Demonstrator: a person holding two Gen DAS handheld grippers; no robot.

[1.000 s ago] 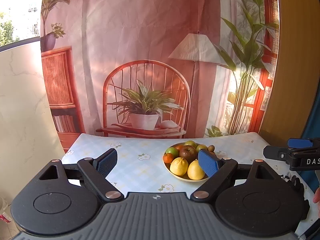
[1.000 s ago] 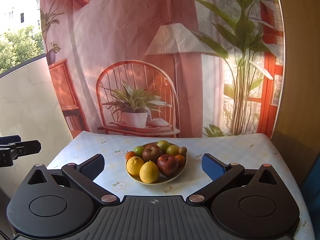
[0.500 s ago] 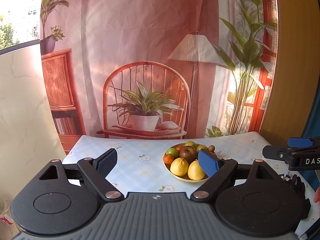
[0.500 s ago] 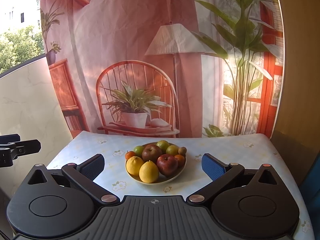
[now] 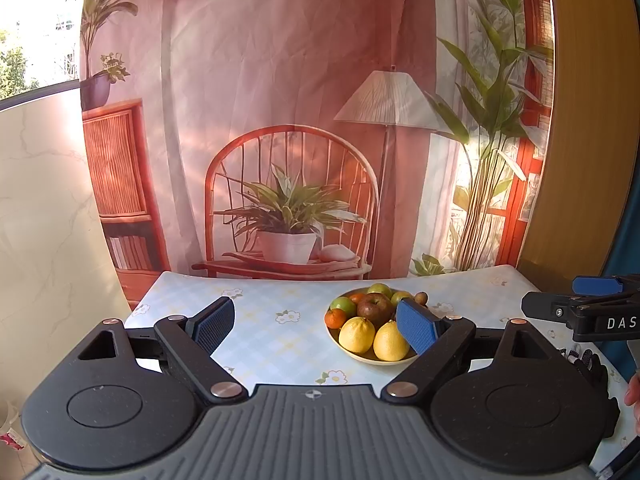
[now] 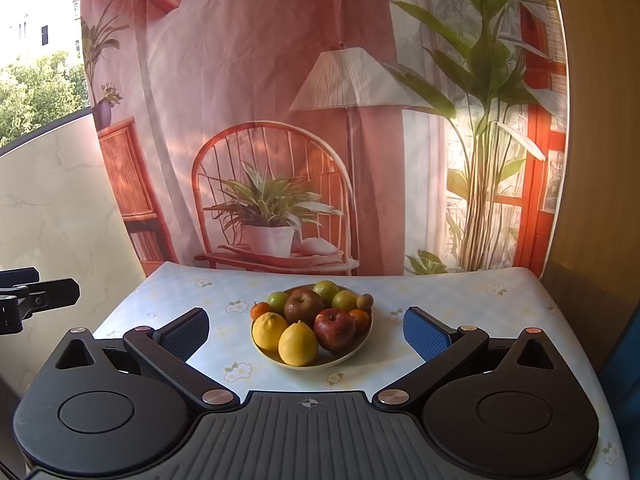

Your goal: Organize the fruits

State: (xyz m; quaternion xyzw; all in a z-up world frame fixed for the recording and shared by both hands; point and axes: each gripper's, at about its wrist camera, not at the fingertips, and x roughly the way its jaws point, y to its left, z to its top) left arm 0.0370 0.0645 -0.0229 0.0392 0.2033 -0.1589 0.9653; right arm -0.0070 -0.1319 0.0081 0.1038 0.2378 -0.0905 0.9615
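A: In the bowl?
B: Heaped with fruit. Two lemons at the near rim, side by side, touching. The right one pear-shaped, long axis upright, tip up. The left one rounder.
A: Behind them?
B: A red apple right, a browner apple in the middle, stem dimple up. Small oranges at the left and right rims. Three green fruits along the far side. A small brown fruit outside the far right rim; touching it or not, cannot tell.
A: Bowl's place?
B: Near the middle of the table, well clear of every edge, on a pale blue checked cloth with flowers.
A: Right gripper?
B: Hovering above the near edge, tilted slightly down, aimed straight at the bowl. Jaws wide, bowl framed between the blue pads, nothing gripped, nothing touched.
A: Left gripper?
B: Same tilt, set further left. Jaws wide, empty; cloth between the pads, right pad overlapping the bowl in view, hiding part of the fruit.
A: Beyond the table?
B: A printed backdrop at the far edge: chair, potted plant, lamp.
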